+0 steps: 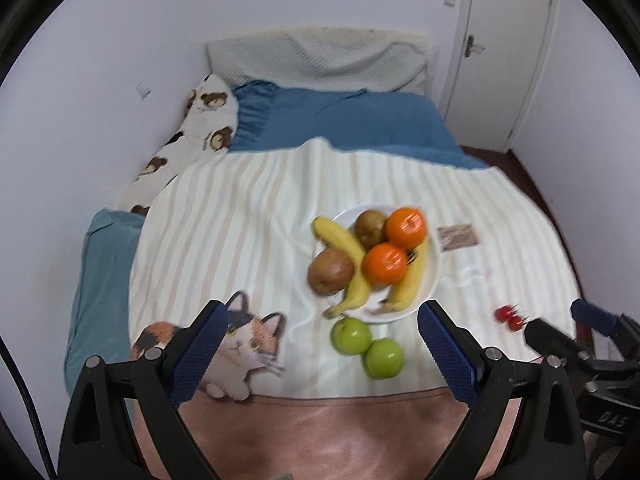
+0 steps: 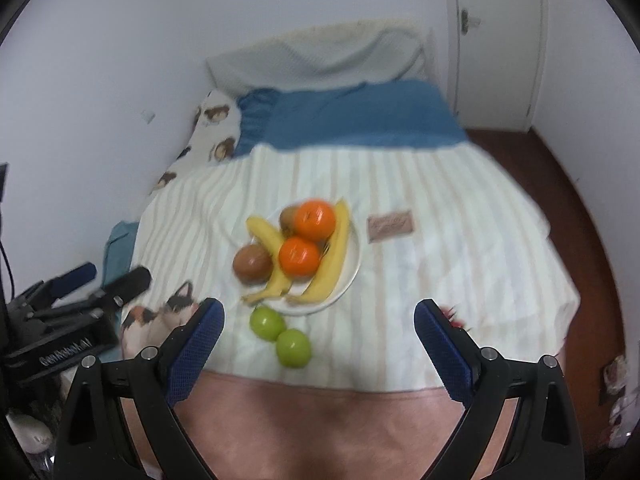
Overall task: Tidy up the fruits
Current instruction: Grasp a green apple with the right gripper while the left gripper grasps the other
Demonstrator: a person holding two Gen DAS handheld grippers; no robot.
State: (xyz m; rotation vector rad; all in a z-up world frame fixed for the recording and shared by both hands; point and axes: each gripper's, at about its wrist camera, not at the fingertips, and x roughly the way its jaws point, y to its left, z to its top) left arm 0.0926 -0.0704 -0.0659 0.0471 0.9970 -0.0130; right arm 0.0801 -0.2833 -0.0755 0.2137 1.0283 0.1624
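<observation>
A white plate (image 1: pixel 434 276) on the striped blanket holds two bananas (image 1: pixel 352 256), two oranges (image 1: pixel 384 263) and two brown kiwis (image 1: pixel 330 271). Two green apples (image 1: pixel 351 336) lie on the blanket just in front of the plate. Two small red fruits (image 1: pixel 508 317) lie to the right. My left gripper (image 1: pixel 322 320) is open and empty, hovering above the blanket's near edge, short of the apples. My right gripper (image 2: pixel 318 316) is open and empty in the same stance; the plate (image 2: pixel 354 272), apples (image 2: pixel 267 322) and red fruits (image 2: pixel 456 320) show in its view.
A small brown card (image 1: pixel 458 237) lies right of the plate. The cat print (image 1: pixel 236 340) is on the blanket at left. Blue pillows (image 1: pixel 348 120) and a bear-print pillow (image 1: pixel 200 128) lie behind. A white wall is at left, a door (image 1: pixel 508 52) at back right.
</observation>
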